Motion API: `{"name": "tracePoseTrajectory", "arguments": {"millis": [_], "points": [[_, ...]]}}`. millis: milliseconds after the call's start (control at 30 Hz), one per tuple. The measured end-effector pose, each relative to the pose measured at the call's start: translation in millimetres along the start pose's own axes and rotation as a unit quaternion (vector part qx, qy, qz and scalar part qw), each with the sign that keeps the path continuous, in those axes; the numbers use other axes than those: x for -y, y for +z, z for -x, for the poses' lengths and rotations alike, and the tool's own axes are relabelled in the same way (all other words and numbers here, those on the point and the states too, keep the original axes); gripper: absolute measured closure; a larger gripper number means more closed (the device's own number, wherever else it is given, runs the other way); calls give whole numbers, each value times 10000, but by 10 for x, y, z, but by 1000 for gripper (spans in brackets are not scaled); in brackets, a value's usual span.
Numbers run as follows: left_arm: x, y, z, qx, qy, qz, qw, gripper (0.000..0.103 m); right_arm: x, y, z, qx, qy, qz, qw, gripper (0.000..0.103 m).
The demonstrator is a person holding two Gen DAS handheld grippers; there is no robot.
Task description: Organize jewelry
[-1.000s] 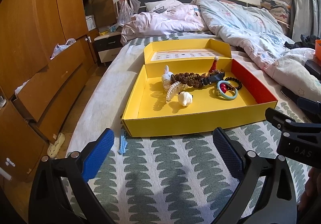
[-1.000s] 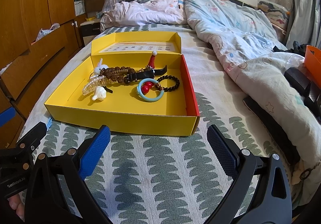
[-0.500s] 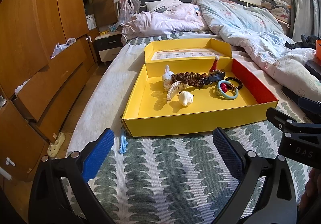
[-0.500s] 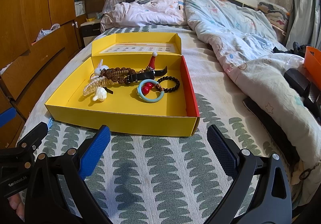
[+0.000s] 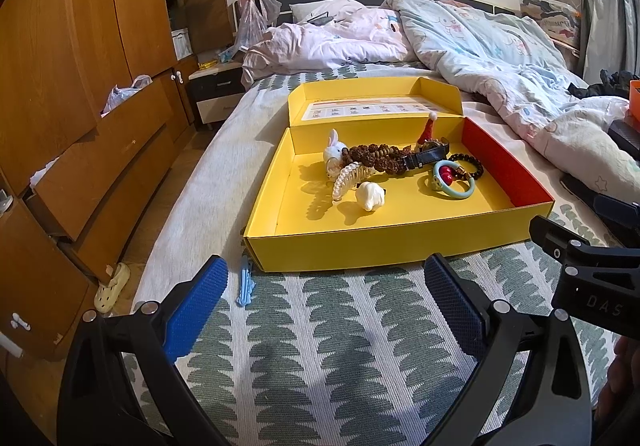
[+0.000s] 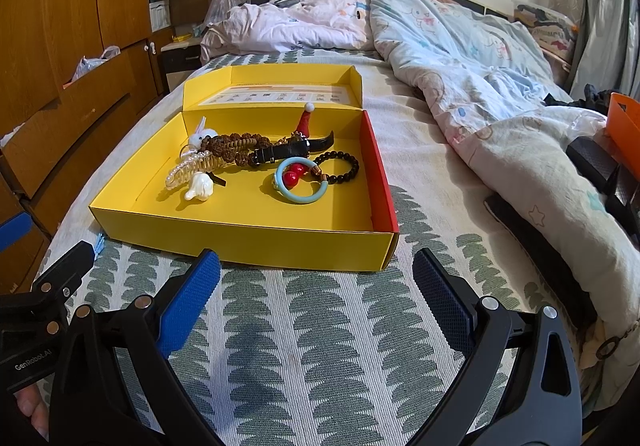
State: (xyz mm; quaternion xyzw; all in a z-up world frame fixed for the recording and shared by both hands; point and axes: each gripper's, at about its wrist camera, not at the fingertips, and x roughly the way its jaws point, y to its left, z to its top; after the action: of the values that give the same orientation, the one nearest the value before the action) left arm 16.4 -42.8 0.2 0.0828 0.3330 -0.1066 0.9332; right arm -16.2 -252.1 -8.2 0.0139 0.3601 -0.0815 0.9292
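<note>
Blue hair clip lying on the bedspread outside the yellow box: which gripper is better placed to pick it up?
Left. The blue plastic hair clip lies just ahead of the left gripper, beside its left finger; the right gripper sits farther away.

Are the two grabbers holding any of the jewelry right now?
No. The left gripper and the right gripper are both open and empty, over the bedspread in front of the yellow box.

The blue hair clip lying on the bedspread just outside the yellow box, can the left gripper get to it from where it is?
Probably yes. The blue hair clip lies in the open beside the left gripper, which is open, empty and unobstructed.
</note>
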Motion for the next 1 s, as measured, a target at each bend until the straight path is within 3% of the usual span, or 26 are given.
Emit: {"name": "tracePoseTrajectory", "arguments": {"millis": [767, 1000], "points": [[-11, -3, -8, -14, 37, 39, 10000, 6, 49, 8, 12, -29, -7, 21, 10000, 6], [84, 2, 64, 167, 5, -138, 9998, 6, 62, 7, 12, -18, -18, 29, 10000, 6]]}}
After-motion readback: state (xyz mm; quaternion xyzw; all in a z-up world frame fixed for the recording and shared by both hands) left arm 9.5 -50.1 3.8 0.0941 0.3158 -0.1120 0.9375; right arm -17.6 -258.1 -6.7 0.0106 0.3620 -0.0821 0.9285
